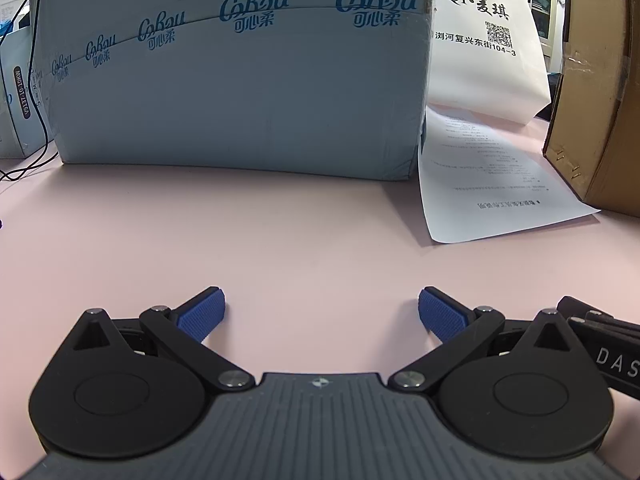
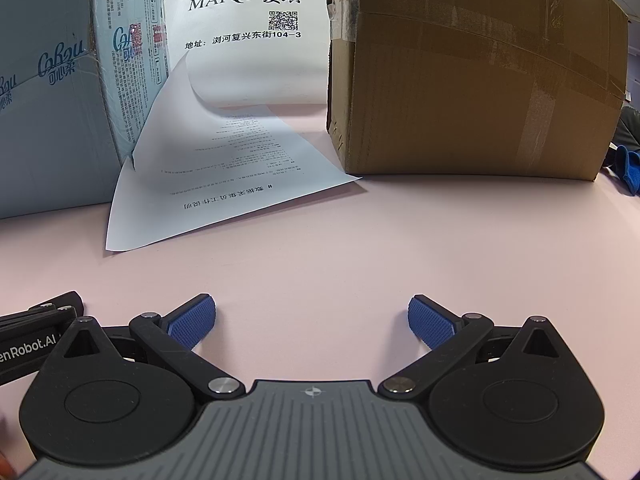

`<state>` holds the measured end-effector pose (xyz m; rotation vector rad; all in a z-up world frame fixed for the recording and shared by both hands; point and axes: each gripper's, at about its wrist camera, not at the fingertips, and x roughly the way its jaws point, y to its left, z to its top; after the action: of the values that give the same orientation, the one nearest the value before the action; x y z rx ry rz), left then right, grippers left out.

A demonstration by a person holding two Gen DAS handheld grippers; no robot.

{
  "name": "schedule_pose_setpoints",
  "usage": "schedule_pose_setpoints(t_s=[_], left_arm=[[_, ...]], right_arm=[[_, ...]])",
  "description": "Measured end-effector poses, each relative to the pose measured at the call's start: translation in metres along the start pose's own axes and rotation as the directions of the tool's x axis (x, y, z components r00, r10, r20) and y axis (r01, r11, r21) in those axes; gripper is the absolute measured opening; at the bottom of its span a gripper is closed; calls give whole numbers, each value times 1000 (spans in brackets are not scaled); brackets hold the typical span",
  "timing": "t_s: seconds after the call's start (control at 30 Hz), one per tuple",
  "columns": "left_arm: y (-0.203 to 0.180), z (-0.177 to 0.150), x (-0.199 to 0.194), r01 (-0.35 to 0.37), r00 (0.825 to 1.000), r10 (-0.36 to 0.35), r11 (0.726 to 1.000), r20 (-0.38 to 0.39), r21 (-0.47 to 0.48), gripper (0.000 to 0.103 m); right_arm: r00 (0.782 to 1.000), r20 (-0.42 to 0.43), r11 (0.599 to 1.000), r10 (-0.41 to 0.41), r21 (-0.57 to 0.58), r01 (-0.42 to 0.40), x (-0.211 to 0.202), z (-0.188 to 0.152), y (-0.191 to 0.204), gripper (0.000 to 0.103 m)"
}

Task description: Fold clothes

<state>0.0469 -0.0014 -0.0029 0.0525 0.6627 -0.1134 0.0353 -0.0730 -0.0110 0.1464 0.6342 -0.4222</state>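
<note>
No garment lies between the grippers; only a bit of blue cloth [image 2: 630,172] shows at the far right edge of the right wrist view, behind the brown box. My left gripper [image 1: 322,312] rests low over the pink tabletop [image 1: 280,240], open, its blue pads [image 1: 202,312] wide apart with nothing between them. My right gripper [image 2: 312,320] is likewise open and empty over the same pink surface [image 2: 360,248]. The two grippers sit side by side: part of the right one [image 1: 600,336] shows at the left view's right edge, part of the left one [image 2: 36,328] at the right view's left edge.
A large pale blue carton [image 1: 240,80] stands straight ahead of the left gripper. A brown cardboard box [image 2: 472,80] stands ahead of the right. Between them lie a printed sheet [image 2: 224,184] and a white bag [image 2: 248,28]. A black cable [image 1: 40,120] hangs at far left.
</note>
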Motion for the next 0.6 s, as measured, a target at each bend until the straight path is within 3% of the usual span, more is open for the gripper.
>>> schedule_pose_setpoints(t_s=[0.6], left_arm=[[0,0,0,1,1000,-1,1000,1,-3,103]], right_arm=[[1000,0,1000,0,0,0,-1,-1,0,103]])
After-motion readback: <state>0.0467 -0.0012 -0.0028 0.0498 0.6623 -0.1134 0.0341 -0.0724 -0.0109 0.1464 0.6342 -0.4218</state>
